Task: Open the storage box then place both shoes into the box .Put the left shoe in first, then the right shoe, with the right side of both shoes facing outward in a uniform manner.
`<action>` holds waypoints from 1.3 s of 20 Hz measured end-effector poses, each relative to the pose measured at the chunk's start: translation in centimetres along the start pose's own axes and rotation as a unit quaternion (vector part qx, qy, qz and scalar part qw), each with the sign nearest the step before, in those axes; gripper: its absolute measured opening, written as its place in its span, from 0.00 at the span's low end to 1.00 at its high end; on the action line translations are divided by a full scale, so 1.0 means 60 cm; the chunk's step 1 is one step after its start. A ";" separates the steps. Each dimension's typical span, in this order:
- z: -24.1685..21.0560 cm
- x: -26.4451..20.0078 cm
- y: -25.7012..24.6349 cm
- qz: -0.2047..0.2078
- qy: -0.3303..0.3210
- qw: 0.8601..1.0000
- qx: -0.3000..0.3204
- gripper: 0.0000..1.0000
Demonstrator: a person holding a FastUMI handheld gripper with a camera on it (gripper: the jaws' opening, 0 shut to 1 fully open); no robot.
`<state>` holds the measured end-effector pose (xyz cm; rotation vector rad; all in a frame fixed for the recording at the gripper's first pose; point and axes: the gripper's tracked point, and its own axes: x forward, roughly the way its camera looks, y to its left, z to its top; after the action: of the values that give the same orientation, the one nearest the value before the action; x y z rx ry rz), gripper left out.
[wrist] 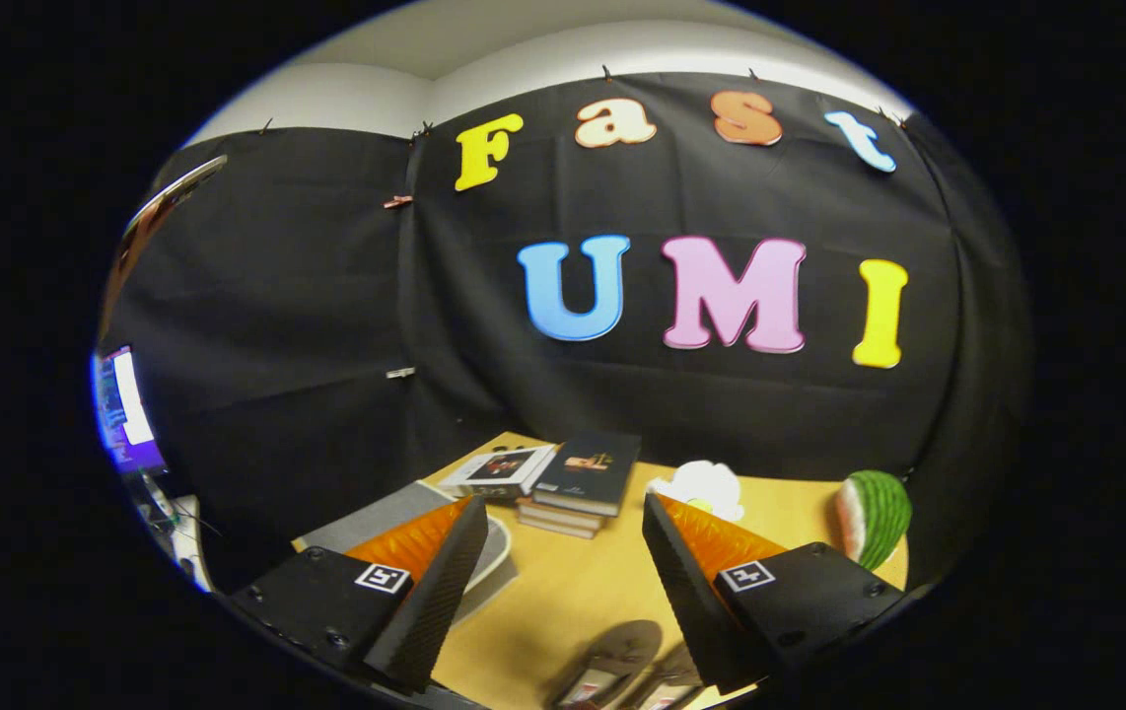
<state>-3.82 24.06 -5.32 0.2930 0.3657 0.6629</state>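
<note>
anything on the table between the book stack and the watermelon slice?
Yes. In the gripper view a white flower-shaped object sits on the table between the books and the watermelon slice. The gripper is open, holding nothing.

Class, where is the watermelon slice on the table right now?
In the gripper view, the watermelon slice stands at the table's far right edge, beyond the open jaws, right of the white flower-shaped object.

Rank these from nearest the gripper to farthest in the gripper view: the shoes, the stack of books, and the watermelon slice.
The gripper is open, holding nothing.
1. Shoes: on the table, low between the jaws, nearest.
2. Stack of books: ahead, beyond the tips, toward the booth wall.
3. Watermelon slice: off to the right, by the wall; its order against the books is too close to call.
</note>
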 end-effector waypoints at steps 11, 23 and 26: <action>-0.155 0.085 0.135 0.162 0.152 0.930 0.291 0.98; -0.335 0.176 0.191 0.213 0.263 0.797 0.500 0.98; -0.360 0.192 0.197 0.215 0.265 0.772 0.536 0.98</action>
<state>-10.90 43.53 -22.94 1.3342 1.2565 0.9348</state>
